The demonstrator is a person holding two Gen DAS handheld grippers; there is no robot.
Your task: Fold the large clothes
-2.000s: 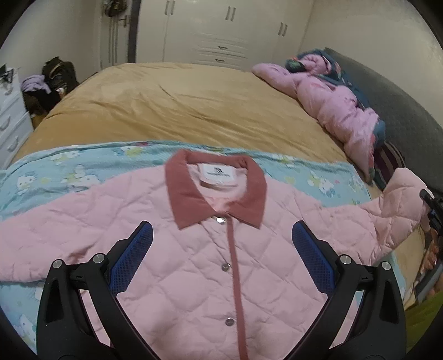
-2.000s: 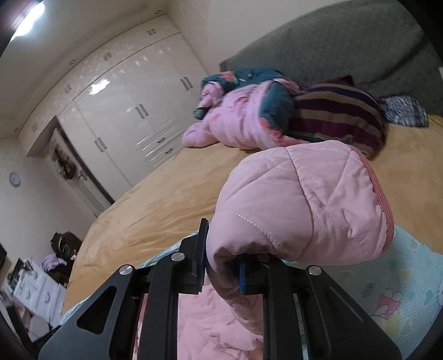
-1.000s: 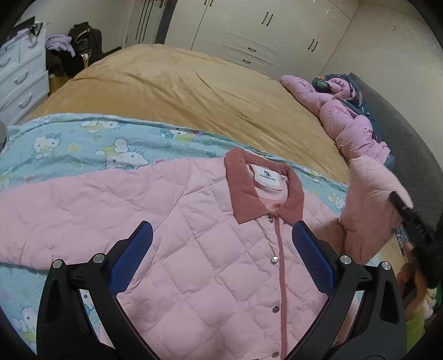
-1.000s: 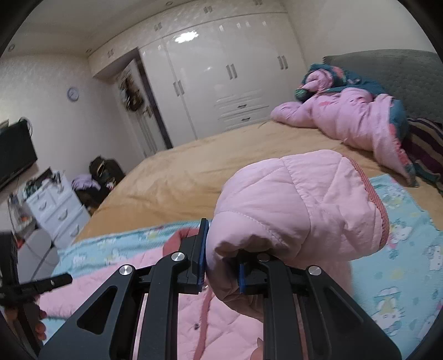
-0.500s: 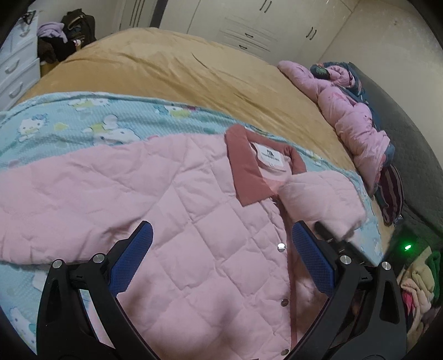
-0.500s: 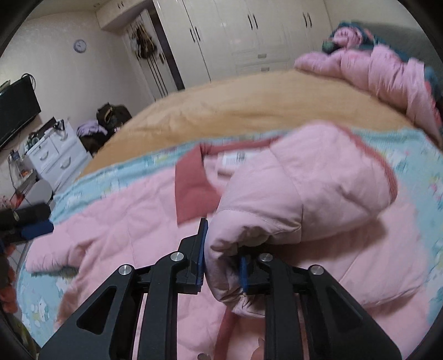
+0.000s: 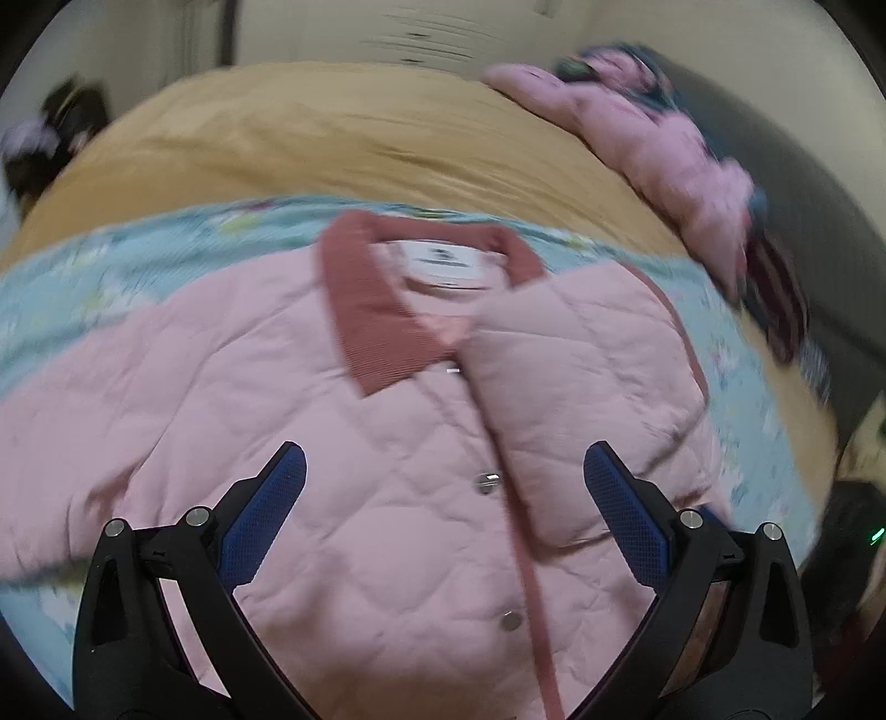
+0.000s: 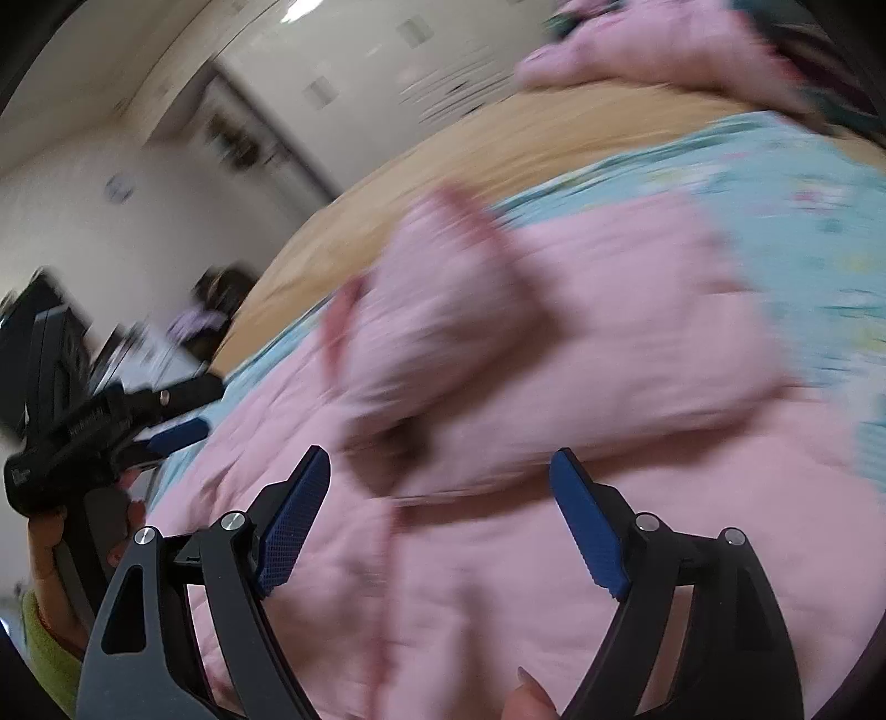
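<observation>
A pink quilted jacket (image 7: pixel 343 498) with a dusty-red collar (image 7: pixel 376 321) lies front up on a light blue printed sheet (image 7: pixel 111 266). Its right sleeve (image 7: pixel 587 376) is folded across the chest beside the button placket. My left gripper (image 7: pixel 443 487) hovers open over the jacket's front with nothing between its fingers. In the blurred right wrist view my right gripper (image 8: pixel 440 487) has its jaws opening just below the folded sleeve (image 8: pixel 498 343); nothing is pressed between its pads. The left gripper (image 8: pixel 111 421) shows there too, at the left over the jacket's other side, held by a hand.
The sheet lies on a bed with a mustard-yellow cover (image 7: pixel 360 133). A heap of pink and dark bedding (image 7: pixel 664 144) sits at the far right by a grey headboard (image 7: pixel 803 177). White wardrobes (image 7: pixel 387 33) stand behind the bed, and drawers and bags (image 8: pixel 183 332) at its left.
The right gripper carried the sleeve over the chest, lowered it and let go; its jaws have spread. The left gripper moved across and dipped closer to the jacket.
</observation>
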